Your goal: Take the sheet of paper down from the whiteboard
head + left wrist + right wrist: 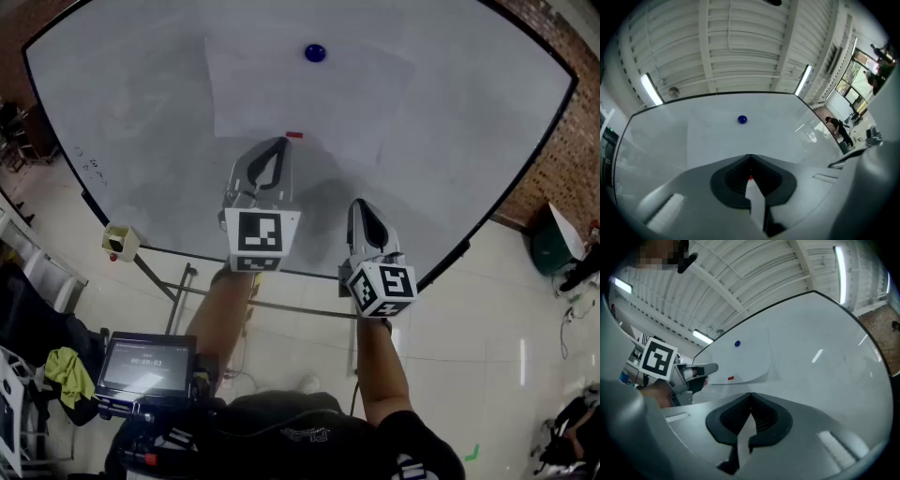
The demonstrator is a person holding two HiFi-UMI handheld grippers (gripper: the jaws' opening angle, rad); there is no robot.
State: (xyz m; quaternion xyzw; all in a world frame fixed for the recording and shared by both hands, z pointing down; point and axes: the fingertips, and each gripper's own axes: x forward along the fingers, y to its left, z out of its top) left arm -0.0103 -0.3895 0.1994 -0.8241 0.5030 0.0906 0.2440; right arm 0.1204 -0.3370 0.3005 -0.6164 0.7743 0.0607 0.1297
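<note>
Well, in the head view the sheet of paper [300,94] hangs on the whiteboard [469,122] under a blue magnet [315,52], above both tools. My left gripper [280,142] is close beneath its lower edge, beside a small red tab [294,135]. The right gripper [362,206] is lower and to the right. In the left gripper view the jaws are together and empty, with the magnet straight above the tips. In the right gripper view the jaws are together and empty, with the sheet up and to the left. I judge the left nearer.
</note>
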